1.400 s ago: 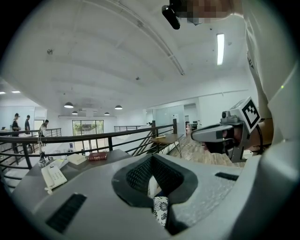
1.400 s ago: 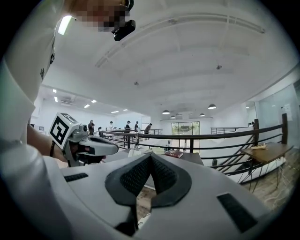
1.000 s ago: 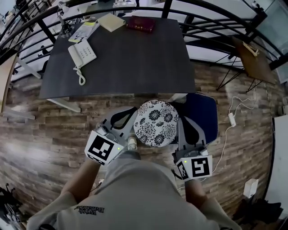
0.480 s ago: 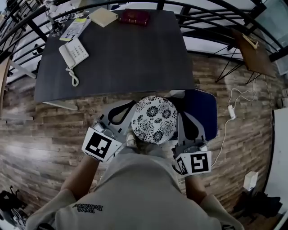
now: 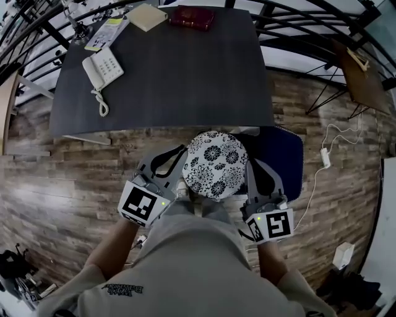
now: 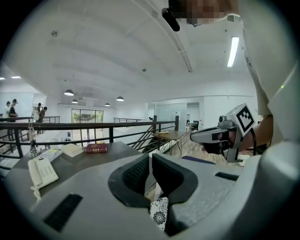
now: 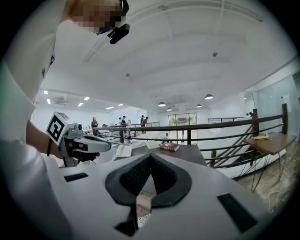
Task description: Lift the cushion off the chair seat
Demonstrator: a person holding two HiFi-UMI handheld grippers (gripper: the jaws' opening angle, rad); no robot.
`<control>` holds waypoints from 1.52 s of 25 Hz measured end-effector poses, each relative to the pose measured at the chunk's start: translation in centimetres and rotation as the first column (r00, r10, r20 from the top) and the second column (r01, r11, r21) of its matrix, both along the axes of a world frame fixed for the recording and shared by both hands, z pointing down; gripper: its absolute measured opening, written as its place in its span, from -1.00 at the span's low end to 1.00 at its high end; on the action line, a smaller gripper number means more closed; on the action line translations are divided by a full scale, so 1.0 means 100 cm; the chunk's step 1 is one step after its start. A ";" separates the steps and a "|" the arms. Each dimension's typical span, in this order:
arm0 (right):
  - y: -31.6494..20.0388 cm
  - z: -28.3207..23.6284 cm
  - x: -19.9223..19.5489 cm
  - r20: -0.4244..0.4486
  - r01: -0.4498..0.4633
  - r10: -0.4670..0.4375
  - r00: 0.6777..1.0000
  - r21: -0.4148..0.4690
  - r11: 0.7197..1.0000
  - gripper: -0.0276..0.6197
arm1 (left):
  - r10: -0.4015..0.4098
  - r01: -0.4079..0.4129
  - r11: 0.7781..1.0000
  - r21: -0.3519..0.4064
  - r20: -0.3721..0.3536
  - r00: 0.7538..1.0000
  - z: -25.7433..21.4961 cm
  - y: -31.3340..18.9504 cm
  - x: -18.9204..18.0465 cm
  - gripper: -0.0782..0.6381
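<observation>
Left gripper (image 5: 176, 158), right gripper (image 5: 253, 166) fingers clenched shut, flanking floral cushion (image 5: 215, 165); contact unclear. Blue chair seat (image 5: 284, 155) partly hidden. Dark table (image 5: 179, 68) at top, wood floor (image 5: 62, 179).

Head view: high overhead, steeply down on desk (image 5: 179, 74), from afar. 2 gripper views: low on left gripper (image 5: 183, 150) and right gripper (image 5: 250, 163), close behind own jaws, facing roughly level over desk toward railing (image 6: 93, 125). Shared by all 3: desk, telephone (image 5: 102, 67), red book (image 5: 192, 17).

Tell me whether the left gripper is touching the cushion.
Cannot tell. In the head view the left gripper sits beside the cushion, but neither gap nor contact shows plainly.
</observation>
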State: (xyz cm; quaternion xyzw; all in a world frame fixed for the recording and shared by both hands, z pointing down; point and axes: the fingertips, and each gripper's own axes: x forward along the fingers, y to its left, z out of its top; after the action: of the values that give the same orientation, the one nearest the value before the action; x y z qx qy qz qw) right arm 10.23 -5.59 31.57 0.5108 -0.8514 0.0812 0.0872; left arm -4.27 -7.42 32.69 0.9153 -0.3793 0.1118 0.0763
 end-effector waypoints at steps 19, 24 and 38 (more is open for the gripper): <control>-0.083 0.260 0.057 -0.172 -0.030 -0.041 0.984 -0.393 0.919 -0.42 | -0.050 0.109 0.931 -0.349 0.174 0.983 0.279 -0.059 -0.022 -0.43; -0.091 0.345 0.066 -0.196 -0.073 -0.026 0.980 -0.482 0.873 -0.42 | -0.077 0.179 0.844 -0.506 0.216 0.973 0.382 -0.045 -0.038 -0.40; -0.100 0.572 0.118 -0.351 -0.193 -0.070 0.934 -0.659 0.727 -0.21 | 0.042 0.165 0.666 -0.727 0.257 0.965 0.600 -0.013 -0.034 -0.34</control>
State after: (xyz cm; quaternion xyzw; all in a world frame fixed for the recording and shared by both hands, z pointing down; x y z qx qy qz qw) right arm 22.01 -15.57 88.76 0.4769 -0.7136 0.2993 0.4170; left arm -7.67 -8.70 92.66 0.7691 -0.3380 0.3694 0.3972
